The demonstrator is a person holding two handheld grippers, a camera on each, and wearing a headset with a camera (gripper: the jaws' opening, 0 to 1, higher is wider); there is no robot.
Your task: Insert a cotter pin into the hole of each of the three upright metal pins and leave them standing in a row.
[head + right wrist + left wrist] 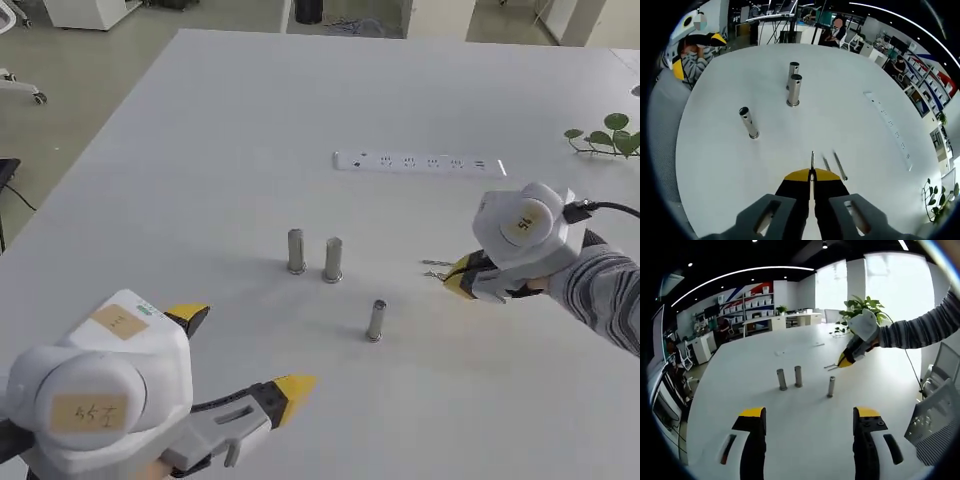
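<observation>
Three upright metal pins stand on the white table: two close together (296,251) (333,260) and a third (376,321) nearer and to the right. In the right gripper view the pair (794,90) and the single pin (748,122) stand ahead. My right gripper (811,175) is shut on a thin cotter pin (812,160) that sticks out from its jaws. Two more cotter pins (840,166) lie on the table beside it. My left gripper (245,352) hangs open and holds nothing, low at the near left, well short of the metal pins (798,376).
A white power strip (420,163) lies across the table beyond the pins. A green plant (605,138) sits at the far right edge. Bare table surface (200,180) surrounds the pins. Chairs, desks and people stand beyond the table.
</observation>
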